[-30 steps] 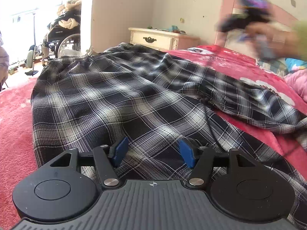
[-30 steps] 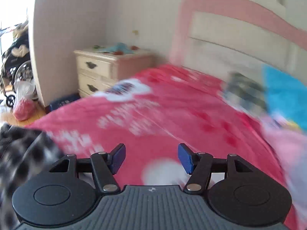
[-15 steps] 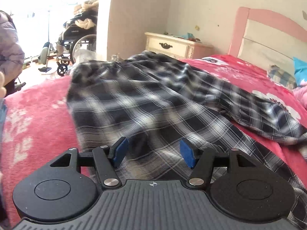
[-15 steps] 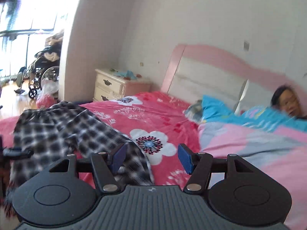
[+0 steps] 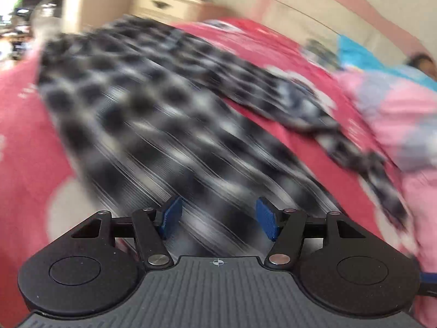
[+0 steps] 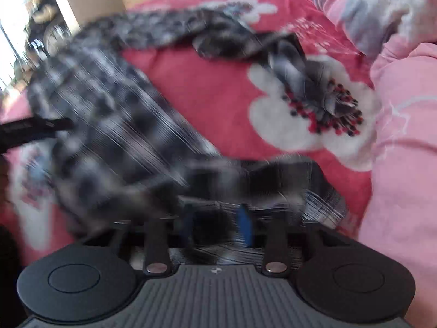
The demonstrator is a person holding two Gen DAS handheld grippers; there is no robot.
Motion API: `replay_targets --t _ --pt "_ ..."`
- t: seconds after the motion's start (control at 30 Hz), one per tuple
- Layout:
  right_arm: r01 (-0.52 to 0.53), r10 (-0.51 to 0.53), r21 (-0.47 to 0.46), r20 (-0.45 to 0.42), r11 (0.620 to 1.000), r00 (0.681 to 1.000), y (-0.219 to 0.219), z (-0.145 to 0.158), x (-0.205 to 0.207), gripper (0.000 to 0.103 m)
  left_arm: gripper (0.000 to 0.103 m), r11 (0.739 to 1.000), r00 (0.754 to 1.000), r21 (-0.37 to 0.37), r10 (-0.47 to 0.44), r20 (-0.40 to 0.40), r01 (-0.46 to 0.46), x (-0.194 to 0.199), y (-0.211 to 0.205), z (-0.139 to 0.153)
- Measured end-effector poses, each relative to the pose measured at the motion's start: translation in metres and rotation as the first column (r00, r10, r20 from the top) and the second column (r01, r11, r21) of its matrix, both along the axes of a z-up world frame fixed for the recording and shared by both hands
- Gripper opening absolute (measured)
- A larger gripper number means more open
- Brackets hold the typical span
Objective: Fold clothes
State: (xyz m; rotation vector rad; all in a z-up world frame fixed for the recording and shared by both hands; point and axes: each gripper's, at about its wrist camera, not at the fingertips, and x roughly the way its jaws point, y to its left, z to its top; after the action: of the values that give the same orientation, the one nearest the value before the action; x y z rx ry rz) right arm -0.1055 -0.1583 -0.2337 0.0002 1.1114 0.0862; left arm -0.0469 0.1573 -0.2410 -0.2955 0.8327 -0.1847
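Note:
A black-and-white plaid shirt [image 5: 153, 125] lies spread over the red floral bedspread [image 5: 21, 136], one sleeve trailing right toward the pink quilt. My left gripper [image 5: 218, 218] hovers over the shirt's near part, blue pads [image 5: 170, 216] wide apart with nothing clamped. In the right wrist view the same shirt [image 6: 109, 125] runs from far left to the near edge. My right gripper [image 6: 215, 224] is low over the shirt's near hem, its jaws closing with bunched plaid cloth between the blurred blue pads [image 6: 244, 227]. Both views are motion-blurred.
A pink quilt [image 6: 404, 125] piles up along the right side, with a person lying under it at the far right [image 5: 420, 63]. A cream nightstand [image 5: 169, 2] and the pink headboard [image 5: 314, 5] stand behind the bed. A wheelchair sits far left.
My right gripper swept from the headboard side down onto the shirt's near hem, and its pads drew together on the cloth. The left gripper swung right and tipped down, still open.

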Motion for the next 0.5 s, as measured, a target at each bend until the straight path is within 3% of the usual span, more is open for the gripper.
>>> replay_targets --t 0.07,0.13,0.3,0.4,0.5 --pt "0.082 -0.082 0.037 0.014 0.996 0.997 -0.016 0.009 -0.011 0.002 0.060 0.999 0.999 -0.019 -0.047 -0.027 0.046 -0.002 -0.008 -0.013" --pt "0.153 -0.157 0.054 0.083 0.987 0.984 -0.031 0.037 -0.032 0.002 0.060 0.997 0.996 -0.021 -0.070 -0.048 0.069 -0.002 -0.012 -0.023" --pt "0.302 -0.314 0.085 0.244 0.950 0.918 -0.062 0.101 -0.094 0.000 0.060 0.996 0.996 0.008 -0.091 -0.006 0.091 -0.004 -0.006 -0.028" --pt "0.386 -0.404 0.121 0.244 0.914 0.881 -0.083 0.111 -0.122 0.000 0.060 0.997 0.998 -0.025 -0.067 -0.001 0.067 -0.009 0.000 -0.028" --pt "0.426 -0.443 0.123 0.203 0.896 0.873 -0.090 0.105 -0.137 0.001 0.060 0.997 0.999 -0.069 -0.036 -0.008 0.035 -0.009 0.007 -0.027"
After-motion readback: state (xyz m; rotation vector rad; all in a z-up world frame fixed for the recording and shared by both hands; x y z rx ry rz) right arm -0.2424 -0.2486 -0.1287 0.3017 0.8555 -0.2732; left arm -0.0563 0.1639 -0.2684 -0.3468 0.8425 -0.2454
